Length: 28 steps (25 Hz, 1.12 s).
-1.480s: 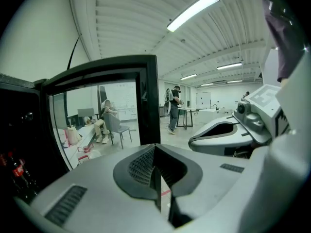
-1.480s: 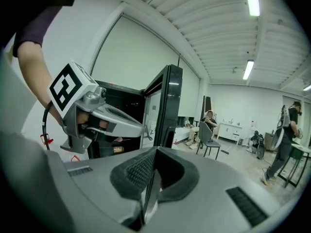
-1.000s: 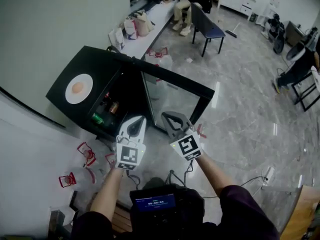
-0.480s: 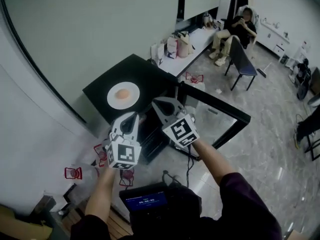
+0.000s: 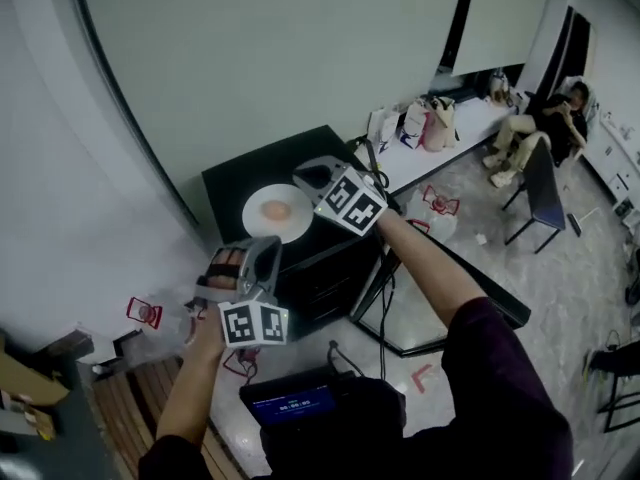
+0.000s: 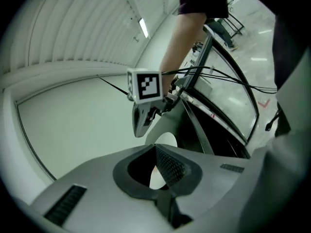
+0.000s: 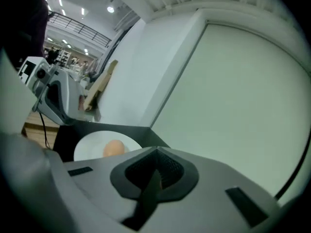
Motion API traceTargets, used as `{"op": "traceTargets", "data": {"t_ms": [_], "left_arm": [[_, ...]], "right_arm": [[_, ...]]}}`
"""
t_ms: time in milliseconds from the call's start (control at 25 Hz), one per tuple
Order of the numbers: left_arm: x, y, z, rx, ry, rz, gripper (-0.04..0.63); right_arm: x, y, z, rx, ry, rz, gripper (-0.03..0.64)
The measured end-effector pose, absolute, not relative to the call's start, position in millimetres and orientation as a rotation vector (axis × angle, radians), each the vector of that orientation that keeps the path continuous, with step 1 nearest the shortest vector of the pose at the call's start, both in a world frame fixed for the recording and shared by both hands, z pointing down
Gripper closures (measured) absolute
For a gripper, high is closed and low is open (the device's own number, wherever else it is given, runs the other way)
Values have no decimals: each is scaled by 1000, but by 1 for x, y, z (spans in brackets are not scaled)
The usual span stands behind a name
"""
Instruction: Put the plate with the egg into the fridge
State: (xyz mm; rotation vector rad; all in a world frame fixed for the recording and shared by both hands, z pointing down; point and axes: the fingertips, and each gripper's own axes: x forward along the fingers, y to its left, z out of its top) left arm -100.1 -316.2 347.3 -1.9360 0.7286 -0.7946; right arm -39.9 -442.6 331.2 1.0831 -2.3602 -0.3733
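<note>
I'm standing in some office-type room: glossy grey floor [image 5: 560, 298], plain white wall [image 5: 300, 58], a person [image 5: 545, 123] sitting at the far end of a long white counter [image 5: 445, 163] carrying bags [image 5: 425, 123].

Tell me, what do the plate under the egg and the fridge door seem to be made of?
The plate looks like white glazed ceramic or melamine: smooth, evenly white; which one I cannot tell. The fridge door seems a clear glass pane in a black frame, since the floor shows through it.
</note>
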Motion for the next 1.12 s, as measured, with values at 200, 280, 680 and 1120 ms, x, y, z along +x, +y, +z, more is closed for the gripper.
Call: {"op": "traceTargets", "data": {"t_ms": [200,280,680,1120], "left_arm": [[-97,-318,353,-1783,788,-937,586],[-98,-321,357,-1738,808,-1006,586],[-100,-317,375,-1730,857,-1121,580],[-112,-297,394,-1698,840,-1211,520]], "right_arm": [[-69,-494,370,724,-2258,-394,611],[-80,-509,385,617,-2214,-407,611],[-93,-526,408,427,-2084,-393,611],[-111,-483,412,325,-2131,-376,611]]}}
